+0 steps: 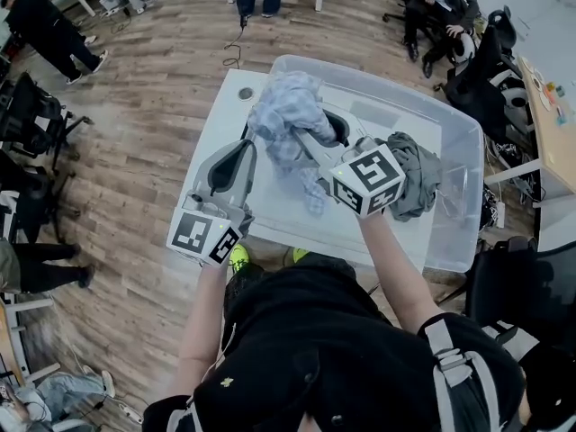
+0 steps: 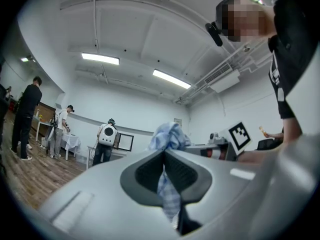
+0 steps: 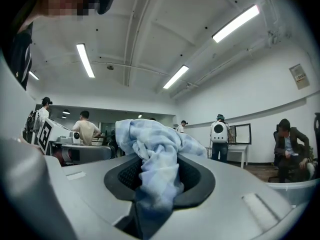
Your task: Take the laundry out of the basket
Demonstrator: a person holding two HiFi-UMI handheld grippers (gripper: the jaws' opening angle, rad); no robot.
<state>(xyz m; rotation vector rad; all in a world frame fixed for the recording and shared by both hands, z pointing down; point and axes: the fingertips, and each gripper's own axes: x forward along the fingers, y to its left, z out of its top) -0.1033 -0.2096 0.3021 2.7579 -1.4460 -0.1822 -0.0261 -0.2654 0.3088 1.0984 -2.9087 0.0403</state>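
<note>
1. The blue checked cloth (image 1: 286, 106) is bunched up above the clear basket (image 1: 463, 147), at 12 o'clock from the head view's centre. It is held by both tools at once.
2. The left gripper (image 1: 247, 144) comes in from 7 o'clock. In the left gripper view its jaws are pressed together on 1 thin strip of the cloth (image 2: 167, 134). The strip's lower end drops out of sight behind them.
3. The right gripper (image 1: 301, 138) comes in from 5 o'clock. In the right gripper view its jaws are clamped on a thick wad of the cloth (image 3: 150, 144) and stand slightly apart around it. In the head view the folds bury its fingertips.
4. A grey garment (image 1: 416, 176) sits at 3 o'clock of the right gripper's marker cube, inside the basket. The cube cuts off its left edge, and what it rests on cannot be made out.
5. The basket stands on a white table (image 1: 220, 115). Its near rim is partly covered by the person's arms and torso.
6. The right gripper view shows only a sliver of the basket's rim, at 4 o'clock.
</note>
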